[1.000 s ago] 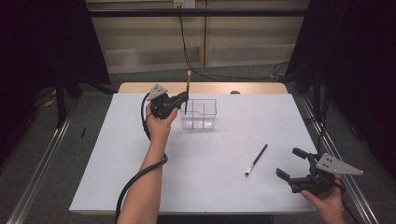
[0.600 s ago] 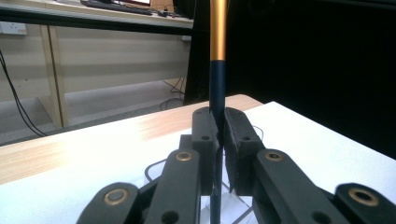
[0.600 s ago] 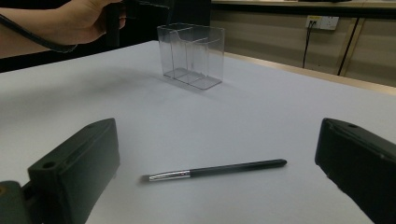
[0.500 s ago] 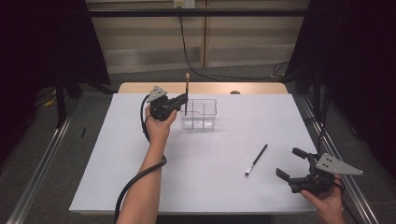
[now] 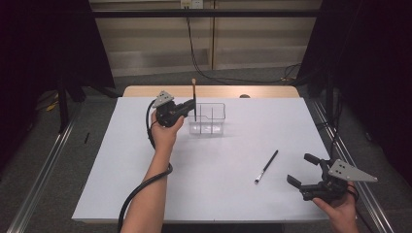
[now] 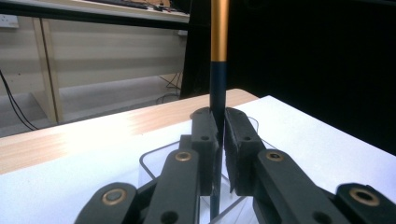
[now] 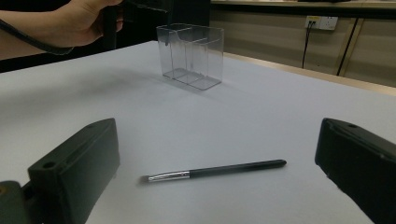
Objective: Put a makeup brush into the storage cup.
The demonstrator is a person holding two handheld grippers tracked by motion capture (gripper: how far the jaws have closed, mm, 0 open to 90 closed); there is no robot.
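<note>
Where the clamped brush's tip sits: hard to tell, its lower end blurs behind the clear organizer's [image 5: 208, 118] wall.
Left gripper [image 5: 190, 108]: jaws pressed together on the upright brush [image 6: 217, 84], held over the organizer's left compartment.
Right gripper [image 5: 305, 170]: jaws spread wide, gripping nothing, near the table's [image 5: 121, 160] right front corner.
Second brush [image 7: 214, 171]: flat on the table, just beyond those spread jaws.

White table [image 5: 145, 179], clear organizer [image 5: 209, 119], black brush [image 5: 266, 166]
</note>
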